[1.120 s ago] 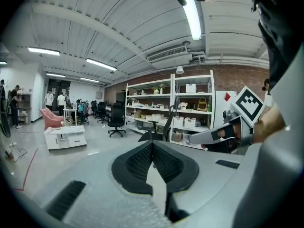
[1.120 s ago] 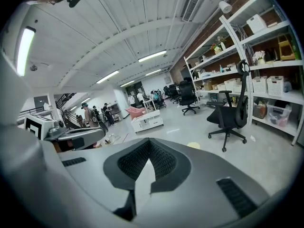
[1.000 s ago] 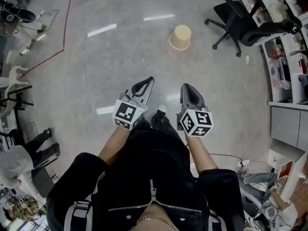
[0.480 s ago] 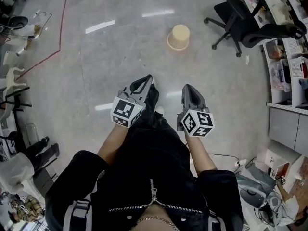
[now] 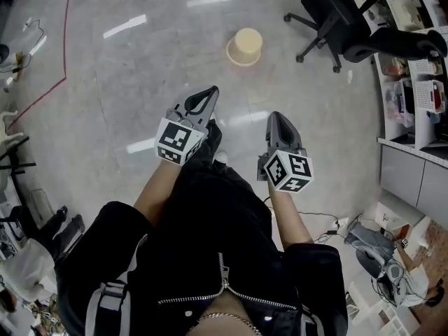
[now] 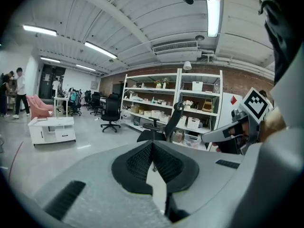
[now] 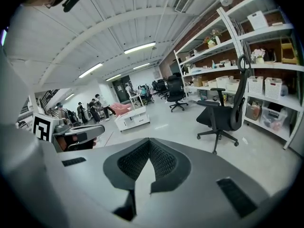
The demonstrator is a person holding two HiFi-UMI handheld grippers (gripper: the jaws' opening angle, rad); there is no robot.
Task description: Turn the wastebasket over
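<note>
Ahead on the floor [image 5: 140, 82], the wastebasket [image 5: 245, 46] stands nearer than a second ago, yet well apart from the left gripper [image 5: 207, 93] and right gripper [image 5: 277, 117]. Both point forward, slightly down, jaws closed on nothing.

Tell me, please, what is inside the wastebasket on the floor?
Nothing of its inside shows. The wastebasket seems to stand upside down on the floor, closed bottom up, wider rim down, so its walls cover whatever is inside.
</note>
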